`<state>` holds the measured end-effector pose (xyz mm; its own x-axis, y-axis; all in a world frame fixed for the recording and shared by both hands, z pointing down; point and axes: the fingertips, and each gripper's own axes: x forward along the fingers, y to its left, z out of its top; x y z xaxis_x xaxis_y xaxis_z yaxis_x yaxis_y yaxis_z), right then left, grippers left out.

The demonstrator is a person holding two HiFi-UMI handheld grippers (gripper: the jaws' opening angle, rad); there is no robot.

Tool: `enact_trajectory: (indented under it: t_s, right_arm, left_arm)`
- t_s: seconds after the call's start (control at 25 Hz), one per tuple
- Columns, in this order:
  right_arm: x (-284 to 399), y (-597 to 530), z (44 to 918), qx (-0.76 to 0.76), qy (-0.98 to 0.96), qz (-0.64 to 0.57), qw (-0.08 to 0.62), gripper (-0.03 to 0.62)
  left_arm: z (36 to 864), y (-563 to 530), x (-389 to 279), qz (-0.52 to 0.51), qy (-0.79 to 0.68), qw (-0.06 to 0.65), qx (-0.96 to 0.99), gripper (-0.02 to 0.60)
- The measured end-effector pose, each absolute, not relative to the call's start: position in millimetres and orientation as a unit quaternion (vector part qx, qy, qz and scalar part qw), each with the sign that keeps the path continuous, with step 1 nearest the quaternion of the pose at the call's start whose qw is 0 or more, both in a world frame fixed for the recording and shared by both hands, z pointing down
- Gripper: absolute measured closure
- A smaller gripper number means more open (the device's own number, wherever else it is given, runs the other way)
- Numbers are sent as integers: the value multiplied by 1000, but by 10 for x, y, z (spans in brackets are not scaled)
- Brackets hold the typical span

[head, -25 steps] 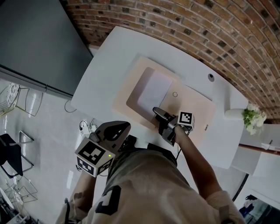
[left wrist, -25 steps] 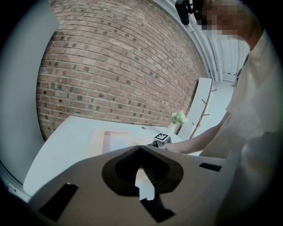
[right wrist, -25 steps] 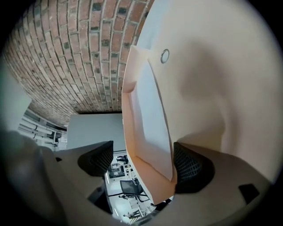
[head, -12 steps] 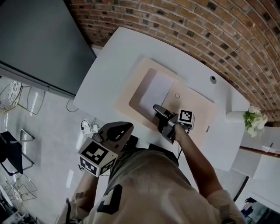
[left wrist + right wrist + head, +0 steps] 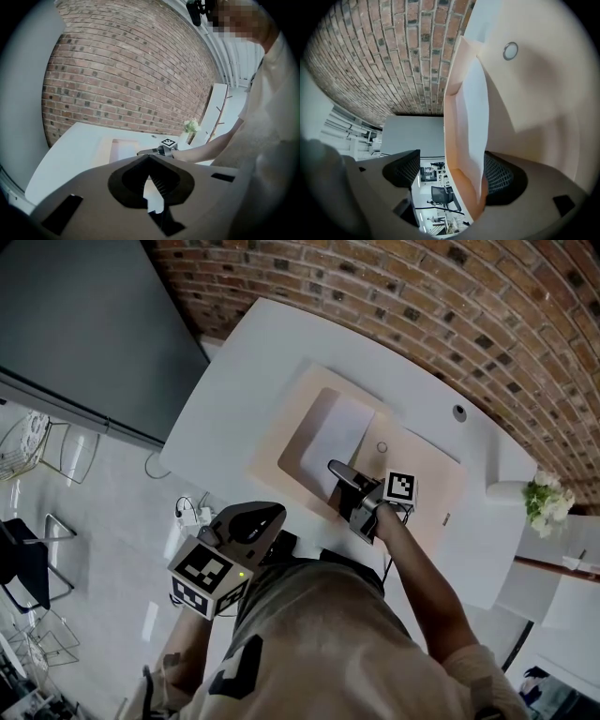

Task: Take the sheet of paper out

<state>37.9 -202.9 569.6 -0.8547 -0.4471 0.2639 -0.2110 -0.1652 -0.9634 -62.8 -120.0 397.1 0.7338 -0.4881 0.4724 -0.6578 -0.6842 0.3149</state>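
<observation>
The sheet of paper (image 5: pixel 336 442) lay inside the envelope (image 5: pixel 427 479) on the bench (image 5: pixel 234 381). The right claw (image 5: pixel 339 472), released, straddled its 6 o'clock edge. Light, limp and probably slippery, so pinch there. The left claw (image 5: pixel 246 521) was clenched, empty.

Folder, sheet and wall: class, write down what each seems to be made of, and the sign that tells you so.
Folder: probably thin plastic, matt peach; light seems to glow through its edge in the right gripper view, and it has a round snap.
Sheet: paper, plain matt white, thin and slightly curved.
Wall: brick, rough red-brown, with pale mortar lines between courses.
</observation>
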Motion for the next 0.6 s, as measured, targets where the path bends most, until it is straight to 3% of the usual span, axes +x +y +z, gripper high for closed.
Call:
enact_trajectory:
  t_s: [0.2,0.6]
  right_arm:
    - [346,-1972,5729,-268,638,-720,52,189]
    - [360,-2261,5768,-284,635,-715,72,189]
  left_arm:
    - [4002,-1209,-646,180,-326,246,895,568]
    - [4007,-1246,-663,180,-327,244,895,568]
